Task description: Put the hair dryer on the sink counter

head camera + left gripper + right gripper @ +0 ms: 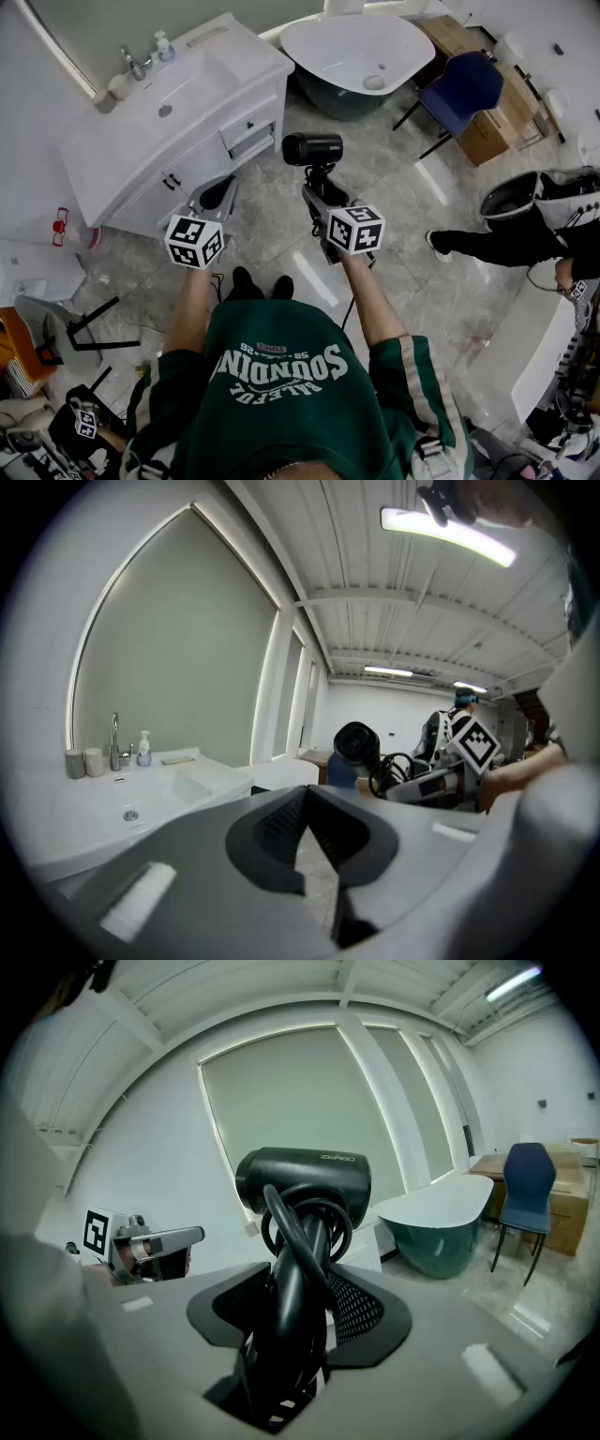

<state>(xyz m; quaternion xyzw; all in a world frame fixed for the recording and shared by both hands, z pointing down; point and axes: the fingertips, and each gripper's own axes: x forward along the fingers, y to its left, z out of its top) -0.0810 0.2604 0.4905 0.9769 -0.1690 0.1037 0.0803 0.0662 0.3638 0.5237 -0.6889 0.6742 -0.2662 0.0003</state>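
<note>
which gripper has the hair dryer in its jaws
The right gripper: its jaws clamp the handle of the black hair dryer. The left gripper has nothing between its jaws.

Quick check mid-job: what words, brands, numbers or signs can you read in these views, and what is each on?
"SOUNDIN": large white letters on the person's green shirt, upside down in the head view.
Smaller print around it: too blurred to read.
Pale brand mark on the hair dryer barrel: too small to read.
Cubes on the left gripper and right gripper: square marker patterns, no words.
</note>
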